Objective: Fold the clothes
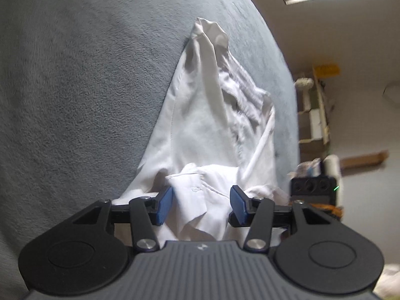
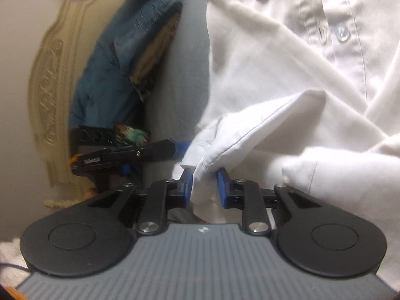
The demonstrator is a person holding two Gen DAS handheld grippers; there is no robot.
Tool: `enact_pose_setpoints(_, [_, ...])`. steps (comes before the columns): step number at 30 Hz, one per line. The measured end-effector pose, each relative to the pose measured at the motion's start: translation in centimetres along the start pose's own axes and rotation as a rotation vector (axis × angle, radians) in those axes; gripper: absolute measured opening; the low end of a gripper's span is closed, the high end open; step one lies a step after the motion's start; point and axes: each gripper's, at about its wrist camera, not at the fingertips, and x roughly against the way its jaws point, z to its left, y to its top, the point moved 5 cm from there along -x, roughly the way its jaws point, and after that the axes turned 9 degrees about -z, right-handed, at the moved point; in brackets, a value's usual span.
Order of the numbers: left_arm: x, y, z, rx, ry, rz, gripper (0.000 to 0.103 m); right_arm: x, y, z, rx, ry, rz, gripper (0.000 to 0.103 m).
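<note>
In the left wrist view, a wide grey fleece bed cover (image 1: 75, 87) fills the left side. On it lies a crumpled white cotton button-up shirt (image 1: 200, 125), stretching from a bunched end at the top down to the camera. The left gripper (image 1: 202, 206) stands about half open; its blue-padded fingers (image 1: 165, 205) flank a folded piece of the shirt's cloth without pressing it, with a gap on each side. Further right, past the cover's edge, a pale wall carries wooden shelves (image 1: 315, 115), blurred, and a black boxy device (image 1: 313, 186) with a small green light sits low down.

In the right wrist view, a cream carved headboard (image 2: 57, 80) stands at the far left, with a dark blue quilted jacket (image 2: 117, 67) heaped against it. Below that, the other gripper appears side-on, its blue tip touching the shirt's edge (image 2: 181, 147). The grey cover shows as a narrow strip between the jacket and the shirt. The right gripper (image 2: 204, 187) has its jaws drawn narrow, pads pinching a fold of white hem between them. To the right the shirt spreads wide, its button placket (image 2: 337, 32) with a clear button at upper right.
</note>
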Motion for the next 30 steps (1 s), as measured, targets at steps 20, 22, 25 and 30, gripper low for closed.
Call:
enact_pose_setpoints(20, [1.0, 5.1, -0.5, 0.072, -0.089, -0.384, 0.059, 1.3, 7.8, -1.2, -0.032, 0.015, -0.309, 0.023])
enact_pose_setpoints(22, [1.1, 4.5, -1.2, -0.036, 0.005, -0.354, 0.059, 0.8, 8.1, 0.5, 0.161, -0.046, -0.278, 0.025])
enact_pose_setpoints(25, [0.6, 3.1, -2.1, -0.198, 0.126, -0.288, 0.059, -0.2, 8.7, 2.7, 0.431, -0.128, -0.225, 0.028])
enact_pose_setpoints(30, [-1.0, 1.4, -2.5, -0.292, 0.17, -0.246, 0.057, -3.1, 9.1, 3.4, 0.634, -0.181, -0.121, 0.029])
